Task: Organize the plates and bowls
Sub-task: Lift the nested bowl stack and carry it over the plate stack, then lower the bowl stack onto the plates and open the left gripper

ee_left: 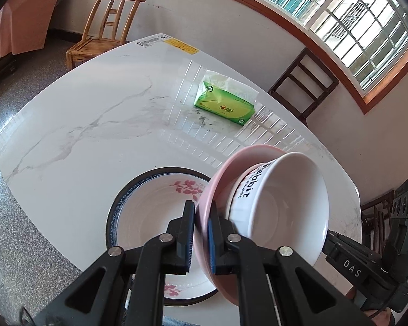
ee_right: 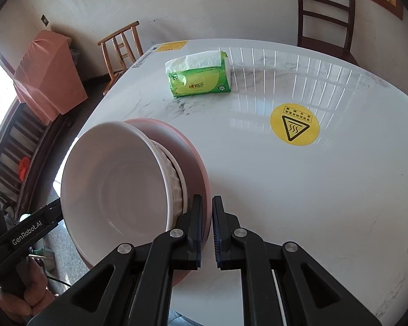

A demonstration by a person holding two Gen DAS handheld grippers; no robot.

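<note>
A pink plate (ee_left: 217,187) carries a white bowl (ee_left: 285,203) with black lettering. My left gripper (ee_left: 201,236) is shut on the pink plate's rim and holds the stack above the table. Below it lies a white plate (ee_left: 149,206) with a dark blue rim and pink flowers. In the right wrist view the same pink plate (ee_right: 187,152) and white bowl (ee_right: 117,184) hang at the left. My right gripper (ee_right: 207,231) is shut on the pink plate's opposite rim.
A green tissue pack (ee_left: 223,103) lies on the white marble table (ee_left: 95,114); it also shows in the right wrist view (ee_right: 198,78). A yellow warning sticker (ee_right: 294,124) is on the table. Wooden chairs (ee_left: 106,30) (ee_right: 323,13) stand at the far edges.
</note>
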